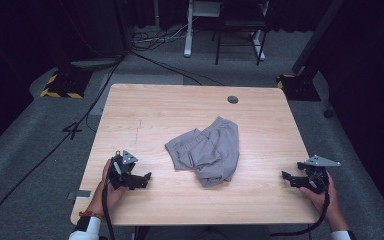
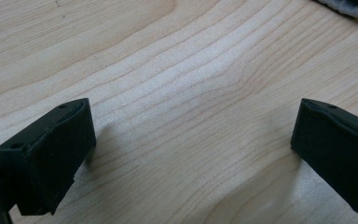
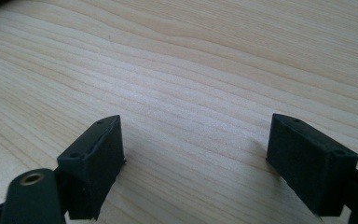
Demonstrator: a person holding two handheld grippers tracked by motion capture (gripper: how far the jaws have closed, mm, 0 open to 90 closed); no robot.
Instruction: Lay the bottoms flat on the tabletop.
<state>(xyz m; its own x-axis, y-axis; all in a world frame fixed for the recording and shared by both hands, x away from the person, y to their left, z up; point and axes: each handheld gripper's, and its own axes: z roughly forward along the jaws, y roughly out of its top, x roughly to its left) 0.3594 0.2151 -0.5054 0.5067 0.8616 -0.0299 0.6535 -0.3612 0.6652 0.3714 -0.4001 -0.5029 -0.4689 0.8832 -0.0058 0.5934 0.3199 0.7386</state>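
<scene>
Shorts (image 1: 207,151) (grey, crumpled) lie on wooden table (image 1: 145,115), carpet (image 1: 25,140) below.

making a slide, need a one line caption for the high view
Crumpled grey shorts lie mid-table, with the left claw and right claw resting open on either side.

Your right tool (image 3: 193,163): jaws stand wide apart, nothing between them.
Your counter (image 3: 191,70): pale wood grain, lying close beneath both jaws.
</scene>
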